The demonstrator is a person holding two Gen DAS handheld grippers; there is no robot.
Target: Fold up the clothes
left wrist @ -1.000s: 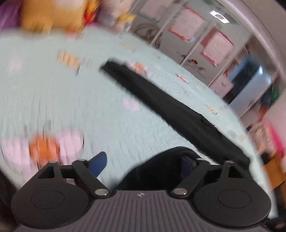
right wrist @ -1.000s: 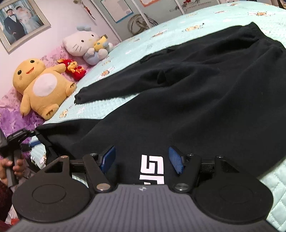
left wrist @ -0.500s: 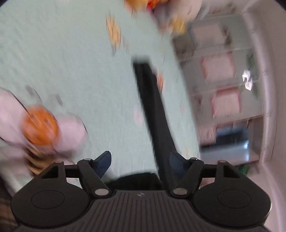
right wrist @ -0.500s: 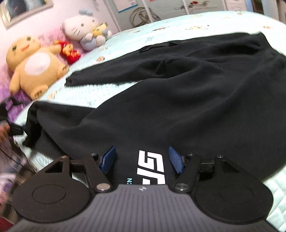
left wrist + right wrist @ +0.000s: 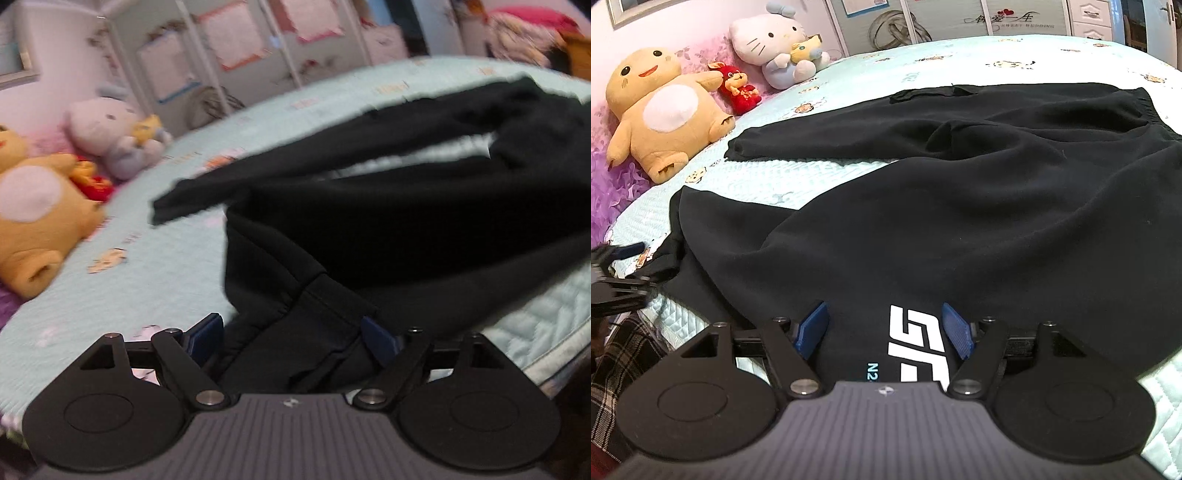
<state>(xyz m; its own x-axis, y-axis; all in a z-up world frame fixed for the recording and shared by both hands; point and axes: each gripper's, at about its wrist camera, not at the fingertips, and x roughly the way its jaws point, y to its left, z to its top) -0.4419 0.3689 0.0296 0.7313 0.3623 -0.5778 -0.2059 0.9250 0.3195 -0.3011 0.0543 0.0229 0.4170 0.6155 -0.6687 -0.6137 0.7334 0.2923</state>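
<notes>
Black trousers (image 5: 960, 206) lie spread on a light green bedspread (image 5: 871, 74), with a white logo (image 5: 919, 343) on the near leg. My right gripper (image 5: 882, 330) is open, its blue pads either side of the logo. My left gripper (image 5: 291, 332) is open around the cuff (image 5: 314, 317) of the near trouser leg, which sits between its pads. In the right wrist view the left gripper (image 5: 617, 266) shows at the far left by that cuff. The far trouser leg (image 5: 295, 173) lies flat behind.
A yellow plush toy (image 5: 661, 110), a small red plush (image 5: 738, 86) and a white cat plush (image 5: 775, 40) sit along the bed's far left. Wardrobe doors (image 5: 236, 37) stand behind the bed. The bed's near edge (image 5: 1145, 387) is at the lower right.
The left gripper has swung round from the bare bedspread to the trouser cuff, which now lies between its pads. The right gripper has stayed open over the logo and edged closer.
</notes>
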